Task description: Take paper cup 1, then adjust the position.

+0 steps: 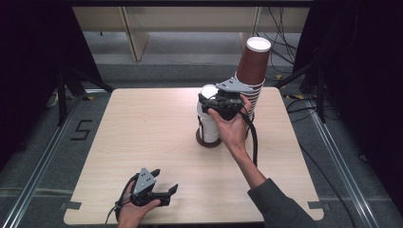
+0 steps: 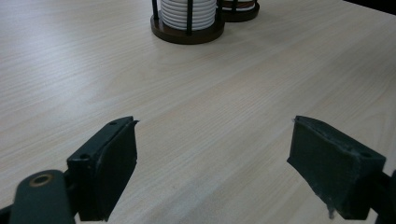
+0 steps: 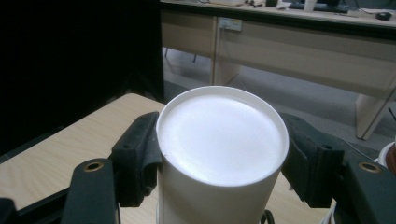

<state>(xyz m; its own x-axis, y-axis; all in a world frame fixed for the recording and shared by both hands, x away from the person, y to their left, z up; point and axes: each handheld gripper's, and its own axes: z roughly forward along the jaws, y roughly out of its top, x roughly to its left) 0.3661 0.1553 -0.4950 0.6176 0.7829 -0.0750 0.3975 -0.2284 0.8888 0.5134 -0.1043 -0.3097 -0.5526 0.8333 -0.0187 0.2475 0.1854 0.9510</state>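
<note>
A stack of upturned white paper cups (image 1: 208, 121) stands in a round dark holder (image 1: 207, 141) at the middle of the table. My right gripper (image 1: 215, 101) is at the top of this stack, shut on the top white cup (image 3: 222, 140), with one black pad pressed on each side of it. The cup's flat white bottom faces up. My left gripper (image 1: 164, 184) rests low near the table's front edge, open with nothing between its fingers (image 2: 112, 163). From there the white stack (image 2: 189, 9) and its holder (image 2: 187, 36) stand far ahead.
A tall stack of brown paper cups (image 1: 253, 64) stands just right of the white stack, close behind my right hand. Its holder base (image 2: 239, 14) sits beside the white one. The pale wooden table (image 1: 142, 128) is bare on the left and front. Cables and dark frames surround it.
</note>
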